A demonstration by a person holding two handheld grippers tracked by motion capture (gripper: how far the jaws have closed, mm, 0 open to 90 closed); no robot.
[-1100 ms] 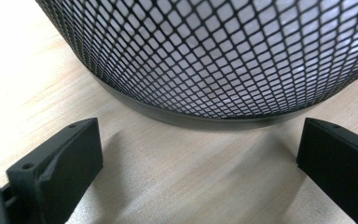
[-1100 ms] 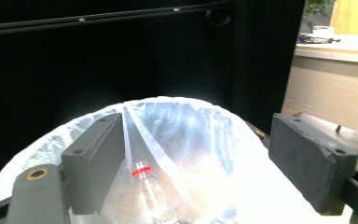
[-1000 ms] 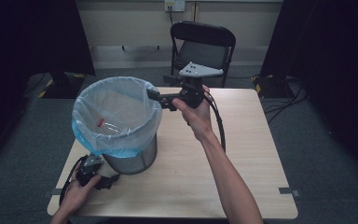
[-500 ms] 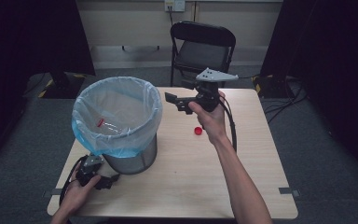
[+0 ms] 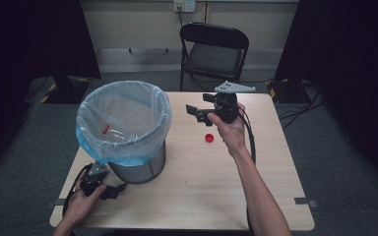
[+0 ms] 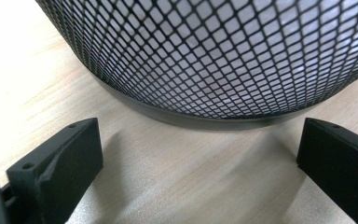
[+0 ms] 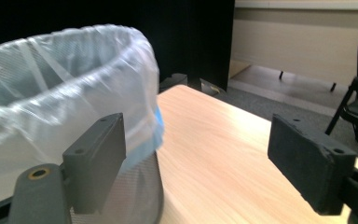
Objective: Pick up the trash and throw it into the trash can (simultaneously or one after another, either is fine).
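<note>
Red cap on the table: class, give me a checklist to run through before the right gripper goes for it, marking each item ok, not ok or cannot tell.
1. Right gripper open, nothing between its jaws: ok.
2. Red cap lies free on the table, apart from the bin: ok.
3. Right gripper lined up on the cap: not ok; it points level toward the bin, above the cap.
4. Bin upright, liner folded over the rim: ok.
5. Left gripper open at the bin's base, clear of the cap: ok.
6. Which way up the cap lies: cannot tell.

Black folding chair (image 5: pixel 214 49) behind wooden table (image 5: pixel 275 167), dark curtains (image 5: pixel 29 39), grey floor (image 5: pixel 344 162).
</note>
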